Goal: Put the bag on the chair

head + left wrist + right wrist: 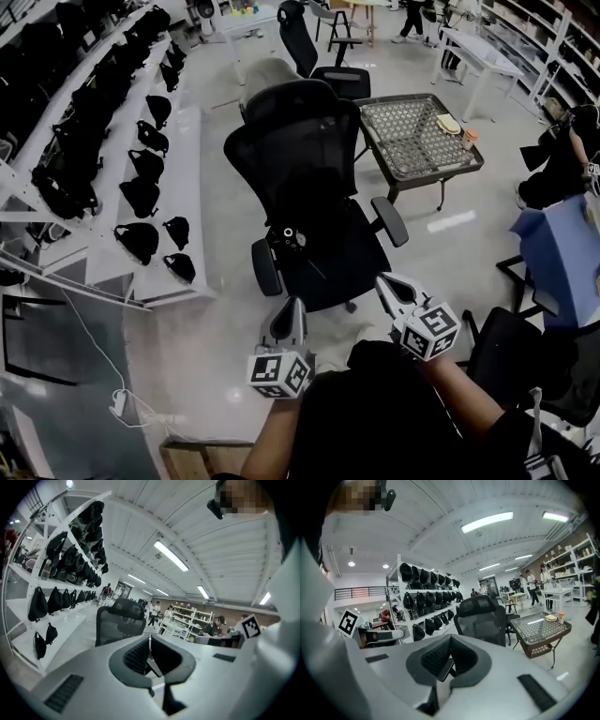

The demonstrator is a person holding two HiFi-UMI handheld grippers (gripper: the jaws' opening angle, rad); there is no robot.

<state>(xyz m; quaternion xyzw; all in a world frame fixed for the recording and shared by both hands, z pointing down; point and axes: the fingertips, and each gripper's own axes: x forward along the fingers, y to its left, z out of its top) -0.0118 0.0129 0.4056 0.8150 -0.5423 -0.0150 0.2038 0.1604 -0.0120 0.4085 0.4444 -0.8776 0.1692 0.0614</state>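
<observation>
- Left gripper (150, 640) and right gripper (451, 640): jaws clenched on themselves, with nothing between them in either gripper view. In the head view both sit at lower centre, short of the chair (305, 155).
- Bag (290, 239): we read the small black lump with pale fittings at frame centre, on the rear left of the seat (337, 272), as the bag. It's black on black and the outline is unclear, so we can't be certain.
- If that's it, placement looks done. The bag rests on the seat, well apart from both grippers.
- Handling, judged from the shelf bags (141, 195) on the shelf (183, 173) at left: a small fabric pouch, light, soft, floppy and not fragile. We expect it to sag and fold when lifted.
- Where to grip: pinch the strap or a fold of fabric near the top edge, one point per gripper to stop it swinging. Avoid any buckle, since hard plastic is likely to slip out of the jaws.
- The seat looks flat and non-slick, so we expect no sliding. Keep the bag off the front edge.
</observation>
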